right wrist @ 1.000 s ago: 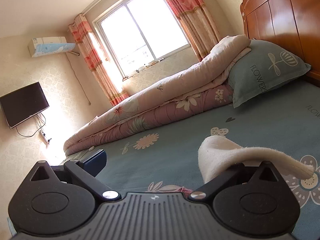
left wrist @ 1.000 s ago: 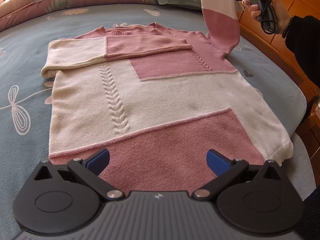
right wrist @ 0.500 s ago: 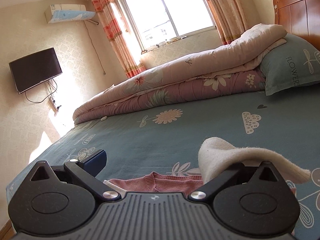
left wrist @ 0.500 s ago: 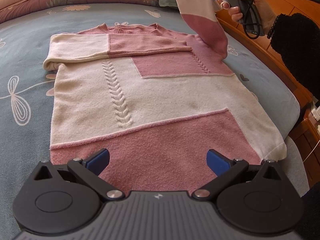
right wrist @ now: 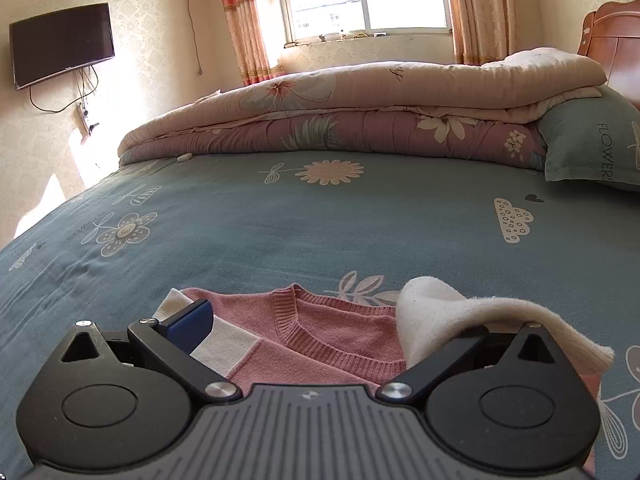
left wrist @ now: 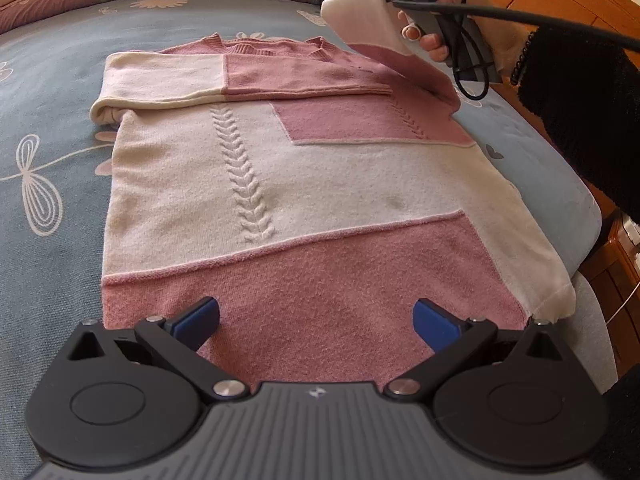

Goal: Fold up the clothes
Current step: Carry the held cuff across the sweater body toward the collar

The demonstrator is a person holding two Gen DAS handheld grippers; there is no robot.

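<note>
The sweater (left wrist: pixel 304 184) is lying flat on the bed (left wrist: pixel 52 200), filling the middle of the left wrist view. One sleeve (left wrist: pixel 240 80) is already lying folded across the chest, near the top of the frame.

The left gripper (left wrist: pixel 316 316) is hanging at the bottom of the frame, over the pink hem. Its blue fingers (left wrist: pixel 200 314) are spread wide and holding nothing.

In the upper right, a hand (left wrist: pixel 448 36) is holding the right gripper (right wrist: pixel 304 320). The other sleeve (left wrist: pixel 384 48) is hanging up in the air from it. In the right wrist view, the white cuff (right wrist: pixel 440 320) is draped over the right finger, down in the lower right. The left finger (right wrist: pixel 192 320) is standing far from it, so the jaws are looking open. I cannot tell if anything is really pinching the cuff. It may just be hooked there.

What could go wrong:
- The cuff could be sliding off the finger, because nothing seems to be squeezing it. Then the sleeve is dropping in a heap.
- The lifted sleeve could be dragging the shoulder up and making wrinkles, since nothing is pressing the sweater down.
- The sleeve could be bumping the folded one and messing it up.
- The sweater's right side is lying close to the bed edge, so a pull that way could be slipping it off.
</note>
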